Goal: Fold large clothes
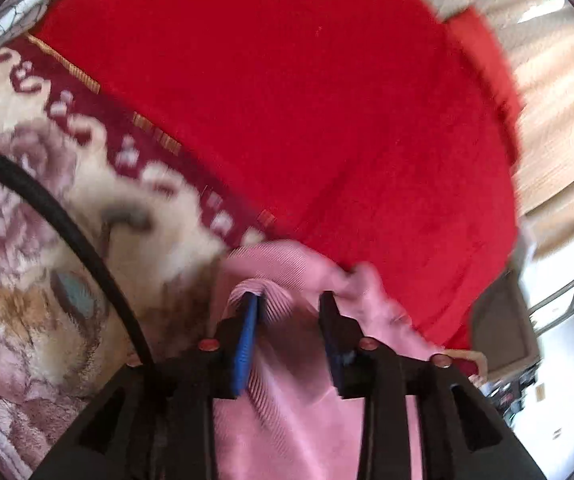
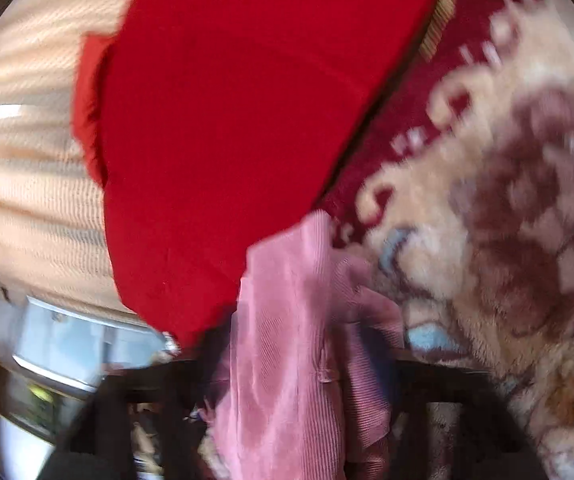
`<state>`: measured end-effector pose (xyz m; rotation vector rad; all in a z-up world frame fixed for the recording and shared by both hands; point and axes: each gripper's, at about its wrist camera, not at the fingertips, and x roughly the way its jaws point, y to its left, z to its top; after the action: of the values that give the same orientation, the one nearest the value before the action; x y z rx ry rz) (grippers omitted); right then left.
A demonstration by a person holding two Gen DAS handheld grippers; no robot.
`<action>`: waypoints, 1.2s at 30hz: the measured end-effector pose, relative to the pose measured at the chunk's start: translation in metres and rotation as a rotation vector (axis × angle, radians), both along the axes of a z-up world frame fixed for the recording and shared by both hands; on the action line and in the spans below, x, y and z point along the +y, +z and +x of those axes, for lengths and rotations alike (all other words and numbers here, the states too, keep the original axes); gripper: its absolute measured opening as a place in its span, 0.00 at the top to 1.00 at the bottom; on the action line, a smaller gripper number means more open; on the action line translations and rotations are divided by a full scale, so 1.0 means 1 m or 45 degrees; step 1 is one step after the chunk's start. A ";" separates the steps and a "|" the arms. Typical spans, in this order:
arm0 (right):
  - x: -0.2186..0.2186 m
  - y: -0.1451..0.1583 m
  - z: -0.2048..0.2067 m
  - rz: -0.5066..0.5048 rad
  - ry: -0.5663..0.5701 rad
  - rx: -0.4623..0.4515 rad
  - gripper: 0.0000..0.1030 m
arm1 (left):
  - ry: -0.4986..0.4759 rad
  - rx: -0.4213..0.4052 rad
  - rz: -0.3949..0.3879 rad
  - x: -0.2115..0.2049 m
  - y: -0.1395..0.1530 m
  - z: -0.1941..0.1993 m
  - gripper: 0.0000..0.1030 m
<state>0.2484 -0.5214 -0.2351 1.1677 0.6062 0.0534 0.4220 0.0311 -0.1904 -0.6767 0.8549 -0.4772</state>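
A pink ribbed garment (image 1: 283,408) hangs through my left gripper (image 1: 291,300). The jaws stand apart, and the cloth lies bunched against the blue pad of the left finger (image 1: 249,332). In the right wrist view the same pink garment (image 2: 295,320) drapes over my right gripper (image 2: 295,376) and hides its fingers. Both grippers hover above a bed with a red blanket (image 1: 307,100), which also shows in the right wrist view (image 2: 227,120). Both views are blurred by motion.
A cream and maroon floral blanket (image 1: 27,240) lies beside the red one, and it also shows in the right wrist view (image 2: 507,220). A black cable (image 1: 67,220) crosses the left view. A beige striped cloth (image 2: 27,160) and a window (image 1: 567,300) lie beyond.
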 end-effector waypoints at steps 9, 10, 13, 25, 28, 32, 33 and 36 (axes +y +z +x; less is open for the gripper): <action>0.081 0.065 0.006 -0.562 0.192 -0.119 0.26 | 0.028 -0.237 0.386 -0.027 0.041 -0.065 0.25; 0.090 0.065 0.010 -0.591 0.216 -0.094 0.28 | 0.005 -0.217 0.433 -0.035 0.036 -0.070 0.25; 0.109 0.051 0.029 -0.665 0.271 0.057 0.34 | -0.053 -0.067 0.625 -0.057 0.011 -0.078 0.24; 0.134 0.011 -0.006 -0.785 0.327 0.375 0.57 | -0.036 -0.005 0.888 -0.063 -0.019 -0.106 0.22; 0.132 0.007 -0.029 -0.749 0.313 0.348 0.57 | 0.044 -0.044 0.897 -0.052 -0.009 -0.117 0.22; 0.137 0.020 -0.046 -0.814 0.279 0.311 0.57 | 0.122 -0.065 0.915 -0.037 -0.003 -0.125 0.22; 0.137 0.026 -0.049 -0.828 0.268 0.273 0.57 | 0.117 -0.058 0.912 -0.034 -0.008 -0.113 0.22; 0.135 0.035 -0.046 -0.800 0.248 0.199 0.57 | 0.044 -0.003 0.971 -0.041 -0.031 -0.098 0.20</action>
<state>0.2021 -0.3864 -0.2005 0.5048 0.8015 -0.0609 0.3236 -0.0098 -0.2215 0.0121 0.9365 -0.0936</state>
